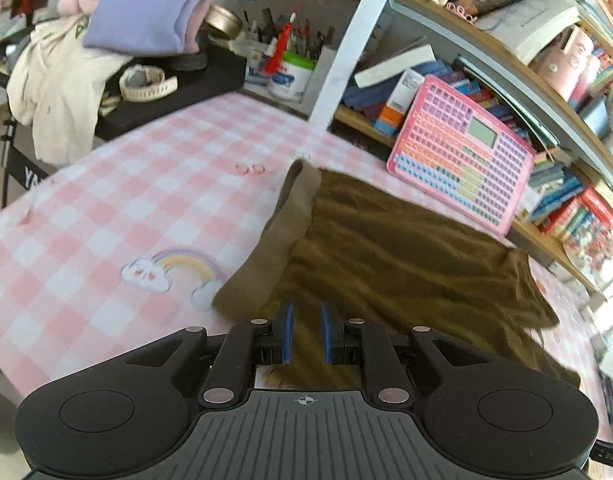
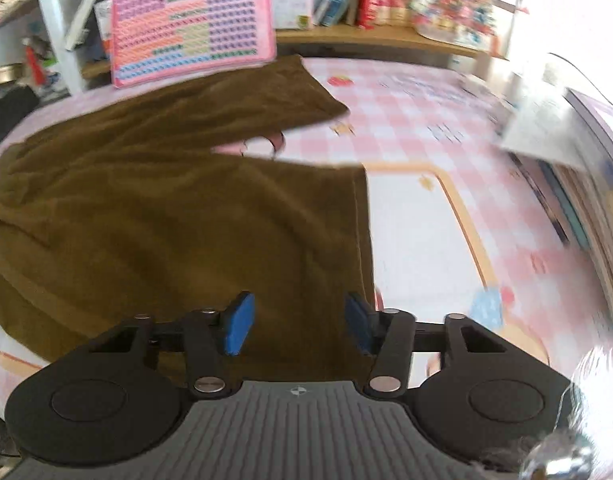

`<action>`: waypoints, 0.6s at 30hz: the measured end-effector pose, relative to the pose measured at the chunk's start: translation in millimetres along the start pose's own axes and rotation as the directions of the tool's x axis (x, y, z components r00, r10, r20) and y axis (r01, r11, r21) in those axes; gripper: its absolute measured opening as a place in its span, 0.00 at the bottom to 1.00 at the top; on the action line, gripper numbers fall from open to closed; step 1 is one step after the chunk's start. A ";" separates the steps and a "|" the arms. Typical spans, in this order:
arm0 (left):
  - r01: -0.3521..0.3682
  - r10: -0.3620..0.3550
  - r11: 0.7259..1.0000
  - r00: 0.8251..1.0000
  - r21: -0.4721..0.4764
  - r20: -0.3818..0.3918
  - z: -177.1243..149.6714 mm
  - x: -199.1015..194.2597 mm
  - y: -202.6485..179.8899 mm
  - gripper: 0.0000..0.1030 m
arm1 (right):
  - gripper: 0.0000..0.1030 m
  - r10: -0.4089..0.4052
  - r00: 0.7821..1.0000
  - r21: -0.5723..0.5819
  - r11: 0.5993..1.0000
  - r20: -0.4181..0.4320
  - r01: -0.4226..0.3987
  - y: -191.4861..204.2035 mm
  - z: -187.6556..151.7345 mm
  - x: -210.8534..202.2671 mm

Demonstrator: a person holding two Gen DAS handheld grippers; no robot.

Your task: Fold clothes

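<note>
brown fuzzy garment [image 1: 390,248] sprawls over the pink checked worktop [image 1: 118,200], filling the middle and lower right of the left wrist view. left gripper [image 1: 306,334] has its jaws nearly together with cloth in the gap, though i can't tell if they really bite. right gripper [image 2: 296,326] hovers with jaws spread over the hem. i'd grab both corners evenly, lift low. plenty of bare cloth-free room lower left; pink toy keyboard [image 1: 462,152] crowds the far edge.
</note>
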State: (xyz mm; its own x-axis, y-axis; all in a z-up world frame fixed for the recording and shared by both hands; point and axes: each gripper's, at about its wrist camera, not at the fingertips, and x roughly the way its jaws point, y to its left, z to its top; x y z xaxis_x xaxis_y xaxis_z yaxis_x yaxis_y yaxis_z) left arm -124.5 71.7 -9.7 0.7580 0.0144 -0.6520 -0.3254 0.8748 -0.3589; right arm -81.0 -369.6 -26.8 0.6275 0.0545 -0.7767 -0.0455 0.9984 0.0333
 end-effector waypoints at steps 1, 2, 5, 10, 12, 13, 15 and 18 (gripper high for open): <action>0.007 -0.007 1.000 1.000 0.003 -0.017 -3.2 0.1 6.1 0.32 | 0.33 -0.026 1.000 0.011 1.000 -0.001 0.026 3.2 -7.6 -1.4; 0.011 -0.011 1.000 0.999 0.004 -0.033 -4.9 -0.5 10.9 0.33 | 0.26 -0.052 0.999 0.022 0.998 -0.001 0.052 6.4 -15.3 -2.8; 0.020 -0.020 1.000 0.997 0.001 -0.073 -7.1 -4.4 23.2 0.33 | 0.23 -0.102 0.995 0.068 0.993 0.013 0.100 11.8 -29.5 -7.2; 0.054 -0.062 0.994 0.994 -0.093 -0.088 -3.3 -4.2 42.9 0.33 | 0.24 -0.165 0.985 0.088 0.983 0.043 0.161 24.9 -37.1 -21.2; 0.073 -0.088 0.986 0.992 -0.150 -0.094 -3.1 0.4 48.1 0.33 | 0.25 -0.182 0.982 0.099 0.979 0.056 0.176 27.2 -39.9 -26.4; 0.077 -0.096 0.982 0.990 -0.175 -0.100 -3.3 3.3 49.4 0.33 | 0.26 -0.189 0.980 0.105 0.978 0.061 0.182 27.6 -41.2 -28.3; 0.074 -0.102 0.974 0.988 -0.215 -0.119 -3.9 9.5 49.7 0.33 | 0.26 -0.210 0.976 0.123 0.972 0.059 0.202 25.8 -44.7 -30.6; 0.070 -0.109 0.962 0.985 -0.265 -0.136 -3.1 16.3 50.4 0.33 | 0.26 -0.222 0.974 0.152 0.965 0.049 0.212 20.6 -48.1 -31.9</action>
State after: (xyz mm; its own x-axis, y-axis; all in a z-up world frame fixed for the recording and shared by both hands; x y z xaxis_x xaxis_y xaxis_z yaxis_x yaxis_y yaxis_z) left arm -130.3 114.6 -40.4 0.7051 -0.1474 -0.6936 -0.4091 0.7143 -0.5677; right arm -139.3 -351.4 -31.6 0.6594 -0.1678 -0.7329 0.2075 0.9775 -0.0371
